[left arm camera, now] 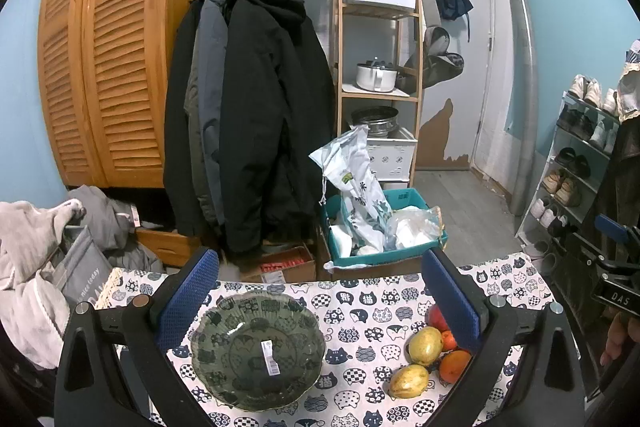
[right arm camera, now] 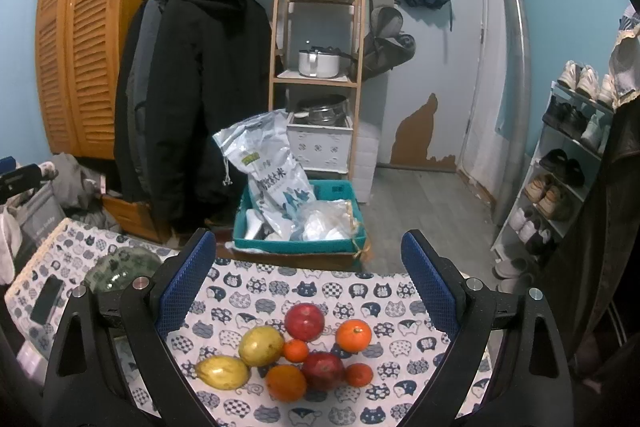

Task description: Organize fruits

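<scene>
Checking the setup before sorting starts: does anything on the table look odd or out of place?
Nothing is spilled or damaged. The glass bowl sits upright and empty, with a sticker left inside it. All the fruit lies loose on the tablecloth.

Right gripper [right arm camera: 308, 291] held above the cat-print tablecloth [right arm camera: 384, 415], jaws spread wide, nothing between them. Below it, a tight cluster of fruit: two red apples [right arm camera: 305, 321], two yellow mangoes [right arm camera: 261, 345], four oranges [right arm camera: 353, 335]. Green glass bowl [right arm camera: 120, 269] at far left, partly behind the left finger.
</scene>
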Available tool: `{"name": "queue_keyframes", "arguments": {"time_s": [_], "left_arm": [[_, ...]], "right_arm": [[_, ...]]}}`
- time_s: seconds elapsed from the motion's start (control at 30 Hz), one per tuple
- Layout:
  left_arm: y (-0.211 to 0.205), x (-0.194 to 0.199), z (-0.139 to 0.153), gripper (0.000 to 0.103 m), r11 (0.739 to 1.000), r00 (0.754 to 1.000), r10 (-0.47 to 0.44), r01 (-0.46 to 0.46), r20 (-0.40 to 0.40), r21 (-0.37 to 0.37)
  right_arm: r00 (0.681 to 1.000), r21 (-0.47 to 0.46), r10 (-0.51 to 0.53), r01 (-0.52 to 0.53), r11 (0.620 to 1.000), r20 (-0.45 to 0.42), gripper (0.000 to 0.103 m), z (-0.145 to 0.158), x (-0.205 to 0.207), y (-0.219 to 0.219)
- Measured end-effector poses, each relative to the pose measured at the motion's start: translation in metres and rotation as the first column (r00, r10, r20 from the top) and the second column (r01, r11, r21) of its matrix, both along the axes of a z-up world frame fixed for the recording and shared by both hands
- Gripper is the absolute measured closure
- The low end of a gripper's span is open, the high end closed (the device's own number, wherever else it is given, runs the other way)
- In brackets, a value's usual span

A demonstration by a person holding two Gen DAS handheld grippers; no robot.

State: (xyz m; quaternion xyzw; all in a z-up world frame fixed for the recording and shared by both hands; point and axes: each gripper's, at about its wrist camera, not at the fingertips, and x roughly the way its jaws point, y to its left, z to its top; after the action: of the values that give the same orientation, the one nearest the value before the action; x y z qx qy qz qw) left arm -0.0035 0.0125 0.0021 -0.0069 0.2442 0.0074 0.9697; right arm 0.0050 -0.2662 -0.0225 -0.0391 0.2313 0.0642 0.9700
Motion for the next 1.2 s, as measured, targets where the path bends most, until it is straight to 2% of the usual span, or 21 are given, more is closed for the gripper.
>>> {"name": "queue_keyframes", "arguments": {"time_s": [0.37, 0.57, 0.9, 1.2], "left_arm": [[-0.011, 0.004, -0.008, 0.001, 1.000, 1.000, -0.010, 0.010, -0.029, 0.005], [-0.020, 0.018, -0.029, 0.001, 0.999, 0.994, -0.034, 0.035, -0.105, 0.005], [-0.039, 0.042, -0.088, 0.001, 0.996, 0.950, -0.081, 0.085, -0.303, -0.001], [-0.058, 0.060, -0.142, 0.001, 0.993, 0.891, -0.112, 0.121, -0.440, -0.006]], "right_arm": [[1.000, -0.008, -0.018, 0.018, 1.000, -0.017, 0.011, -0.007, 0.001, -0.016], [0.996, -0.021, -0.046, 0.044, 0.999, -0.072, 0.011, -0.022, 0.009, -0.027], [0.974, -0.054, -0.084, 0.074, 0.996, -0.212, 0.011, -0.062, 0.022, -0.043], [0.918, -0.056, -0.099, 0.084, 0.995, -0.385, 0.011, -0.119, 0.036, -0.058]]}}
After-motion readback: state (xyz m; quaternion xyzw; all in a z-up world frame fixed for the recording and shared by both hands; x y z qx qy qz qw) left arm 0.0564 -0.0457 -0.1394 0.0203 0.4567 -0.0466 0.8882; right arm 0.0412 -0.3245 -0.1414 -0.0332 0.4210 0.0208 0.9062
